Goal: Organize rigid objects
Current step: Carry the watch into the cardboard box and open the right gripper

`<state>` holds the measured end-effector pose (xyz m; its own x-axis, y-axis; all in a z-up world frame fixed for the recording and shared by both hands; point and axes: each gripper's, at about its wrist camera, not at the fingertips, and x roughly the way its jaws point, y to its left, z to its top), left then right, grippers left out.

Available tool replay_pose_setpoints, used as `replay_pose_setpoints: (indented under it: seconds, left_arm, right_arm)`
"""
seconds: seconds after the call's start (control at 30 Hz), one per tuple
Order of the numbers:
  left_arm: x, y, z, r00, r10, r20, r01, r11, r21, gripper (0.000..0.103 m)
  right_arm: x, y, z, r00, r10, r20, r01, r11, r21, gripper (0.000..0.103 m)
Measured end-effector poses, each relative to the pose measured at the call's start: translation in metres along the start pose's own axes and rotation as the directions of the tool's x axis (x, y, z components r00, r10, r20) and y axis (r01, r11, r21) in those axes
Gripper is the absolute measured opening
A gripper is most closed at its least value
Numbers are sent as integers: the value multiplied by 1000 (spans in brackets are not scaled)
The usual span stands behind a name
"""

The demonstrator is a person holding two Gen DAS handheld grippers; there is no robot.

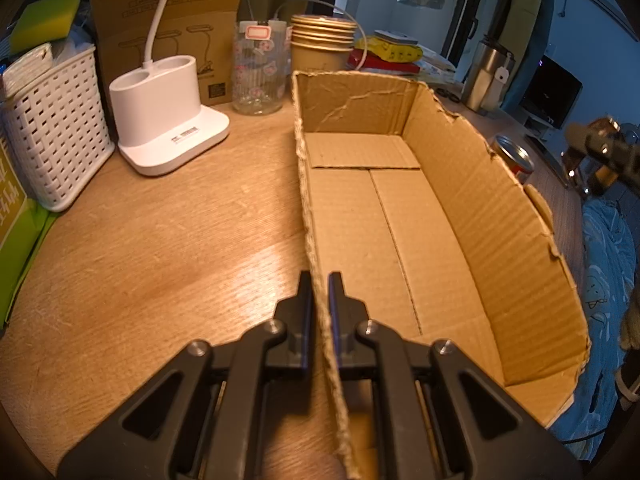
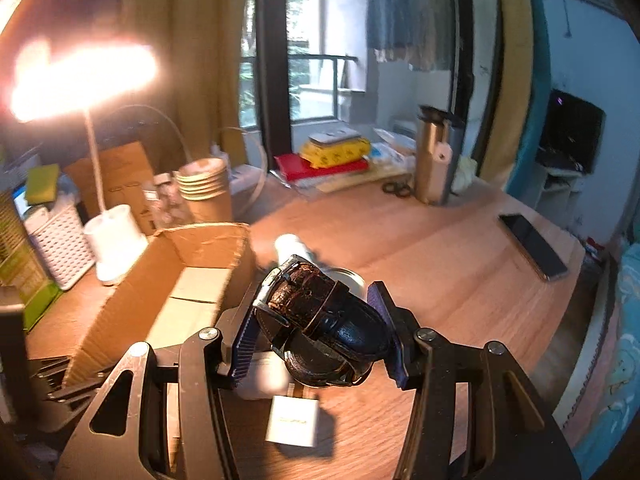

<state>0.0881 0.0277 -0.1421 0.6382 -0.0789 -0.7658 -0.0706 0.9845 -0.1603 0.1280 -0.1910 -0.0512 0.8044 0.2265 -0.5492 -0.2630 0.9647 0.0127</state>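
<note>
My left gripper (image 1: 320,292) clamps the cardboard box (image 1: 400,216) by its torn near wall. My right gripper (image 2: 316,316) grips a dark leather-strapped watch (image 2: 320,312) beside the box, hiding its dial; a white charger (image 2: 294,420) lies partly covered beneath.

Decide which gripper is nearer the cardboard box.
Left. The left gripper is clamped on the box wall; the right gripper, holding a watch, is beside it.

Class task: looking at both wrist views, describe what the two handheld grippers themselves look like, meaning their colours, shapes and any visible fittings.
Both the left gripper and the right gripper are matt black, built from angular linkage arms with triangular cut-outs and round silver pivot bolts. Each finger carries a flat blue pad with a ribbed surface. No cables, markings or sleeves show.
</note>
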Motion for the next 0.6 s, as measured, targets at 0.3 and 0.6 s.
replay_pose_setpoints:
  seconds: [0.3, 0.6]
  left_arm:
    - [0, 0, 0, 1000, 0, 0, 0, 1000, 0, 7]
    - [1, 1, 0, 1000, 0, 0, 0, 1000, -1, 7]
  right_arm:
    - [-8, 46, 0, 992, 129, 4, -128, 988, -81, 56]
    - [-7, 64, -13, 970, 241, -36, -243, 966, -86, 56]
